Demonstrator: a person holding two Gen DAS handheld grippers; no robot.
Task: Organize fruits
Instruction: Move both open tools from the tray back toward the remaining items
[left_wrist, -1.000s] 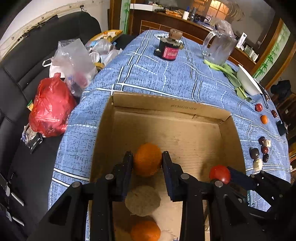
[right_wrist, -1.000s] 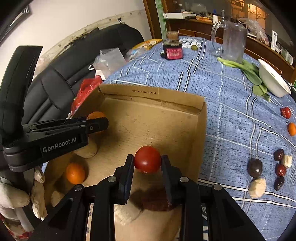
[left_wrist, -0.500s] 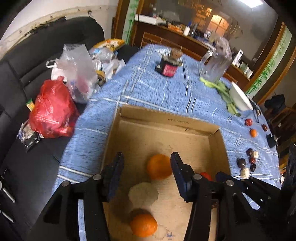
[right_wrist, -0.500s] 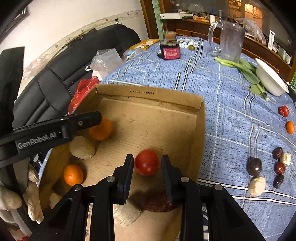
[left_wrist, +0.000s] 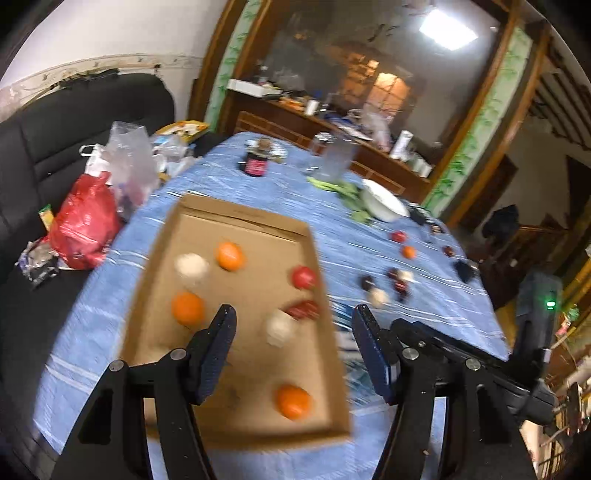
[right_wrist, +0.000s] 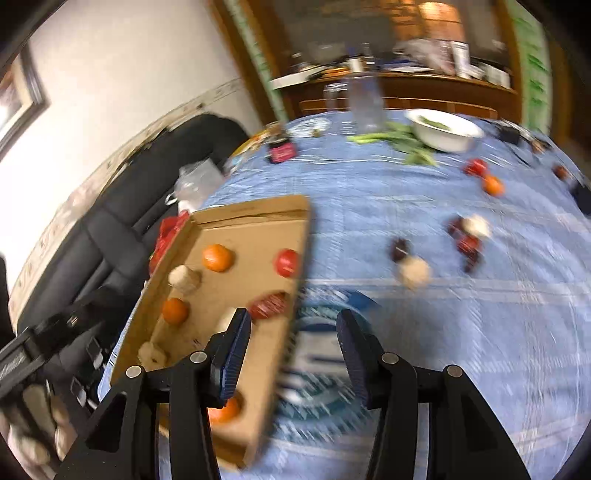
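A cardboard box (left_wrist: 240, 216) on the blue tablecloth holds three oranges (left_wrist: 229, 255), a red tomato (left_wrist: 304, 277), pale round fruits (left_wrist: 191, 265) and a dark red piece (left_wrist: 304, 309). My left gripper (left_wrist: 293, 332) hangs above the box's near half; its jaws are opening with nothing between them. My right gripper (right_wrist: 291, 328) hovers over the box's right wall (right_wrist: 295, 258), its jaws also opening and empty. The tomato (right_wrist: 287, 262) and an orange (right_wrist: 218, 257) lie loose in the box. More small fruits (right_wrist: 412, 271) are scattered on the cloth to the right. Both views are motion-blurred.
A white bowl (right_wrist: 443, 129), green vegetables (right_wrist: 406, 144), a glass jug (left_wrist: 332, 162) and a dark jar (left_wrist: 256, 164) stand at the table's far side. A black sofa (left_wrist: 74, 122) with a red bag (left_wrist: 83, 225) and clear bags borders the left.
Both grippers let go of their fruit, the left of an orange, the right of the tomato. They rose, drew back from the box and opened wider. Both fruits now rest on the box floor.
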